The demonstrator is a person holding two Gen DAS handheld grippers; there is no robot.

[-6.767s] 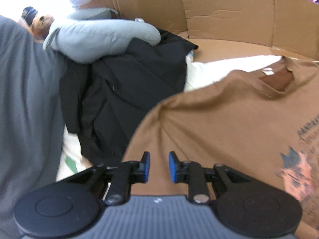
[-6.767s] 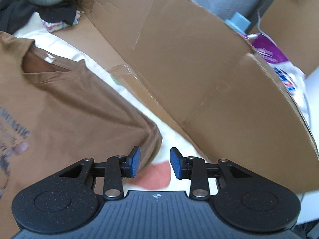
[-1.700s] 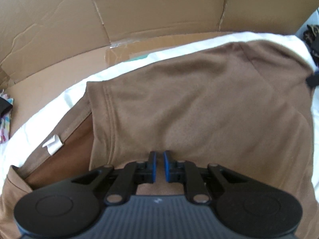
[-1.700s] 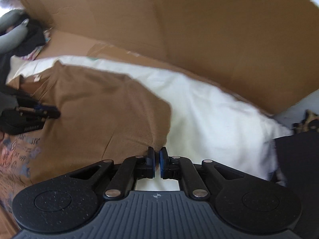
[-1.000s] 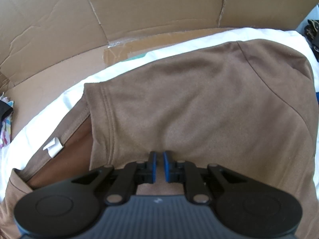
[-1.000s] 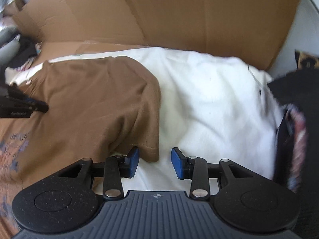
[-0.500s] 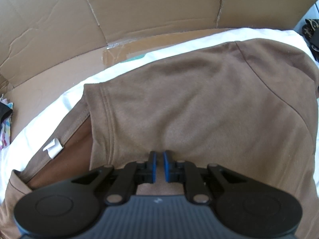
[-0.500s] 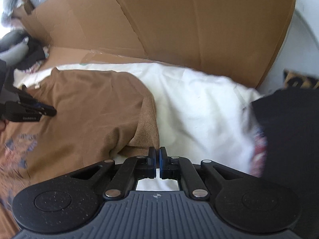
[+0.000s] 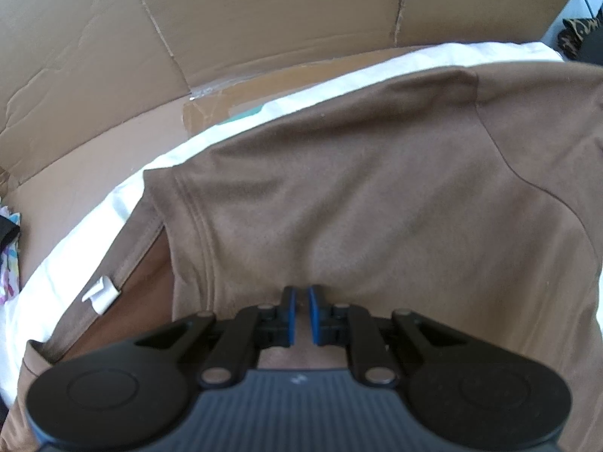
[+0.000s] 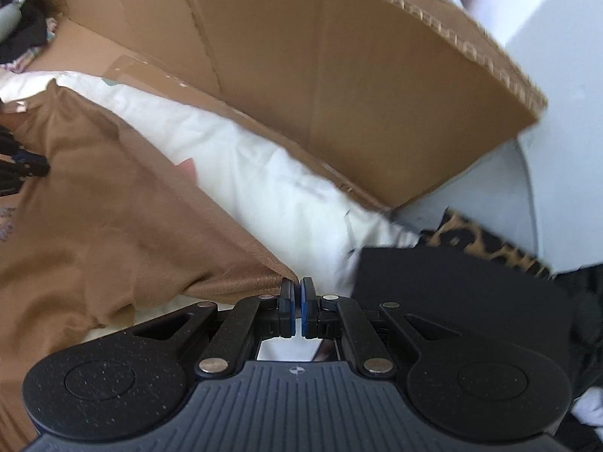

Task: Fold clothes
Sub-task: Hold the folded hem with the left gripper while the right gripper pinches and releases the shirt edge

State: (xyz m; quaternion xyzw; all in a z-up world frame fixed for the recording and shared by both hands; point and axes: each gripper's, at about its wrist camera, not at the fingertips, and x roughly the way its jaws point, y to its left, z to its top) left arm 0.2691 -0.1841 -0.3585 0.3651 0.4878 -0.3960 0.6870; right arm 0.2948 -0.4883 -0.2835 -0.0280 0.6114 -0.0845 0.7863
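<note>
Cardboard walls enclose white sheet. Brown T-shirt lies on sheet. Left claw nearly closed, pinning folded sleeve layer. Right claw clamped on raised hem corner. Step: side fold; next, carry corner leftward across shirt.

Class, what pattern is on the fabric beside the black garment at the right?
Leopard print, tan with dark spots, on the patterned fabric; the right wrist view shows it best.
</note>
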